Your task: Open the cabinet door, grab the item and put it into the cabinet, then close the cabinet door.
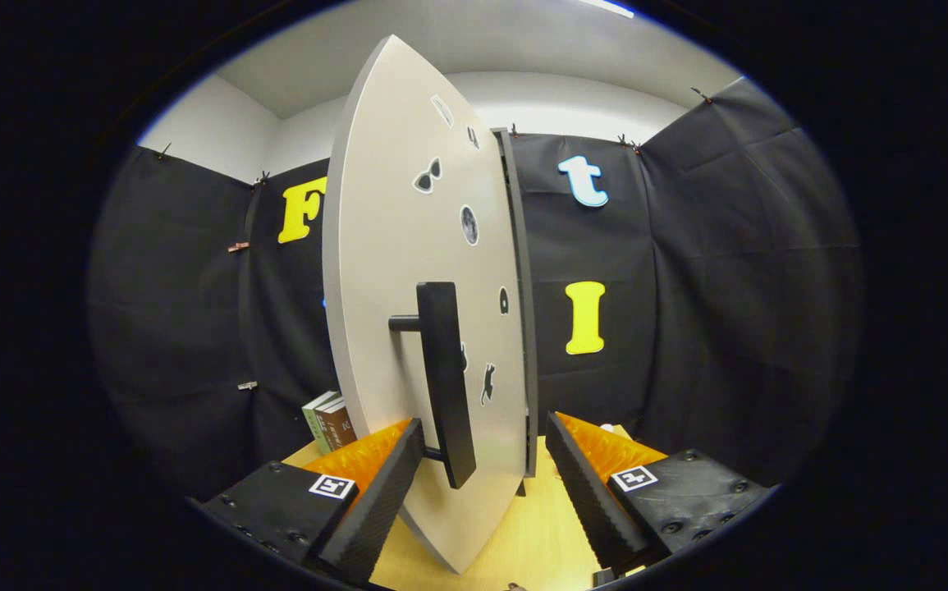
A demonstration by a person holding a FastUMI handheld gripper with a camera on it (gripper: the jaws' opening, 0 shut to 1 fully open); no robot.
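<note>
A pale grey cabinet door (408, 271) with small stickers stands swung open, edge-on toward me, hinged on a dark cabinet frame (523, 328) behind it. Its black bar handle (445, 377) runs vertically on the door's face. My gripper (482, 484) is open, its fingers spread wide on either side of the door's lower part. The handle's lower end lies between the fingers, close to the left one (375, 501); neither finger touches it.
Two books (330, 423) stand upright on the light wooden tabletop (531, 533), left of the door and beyond the left finger. Black cloth walls close in the booth behind and at both sides.
</note>
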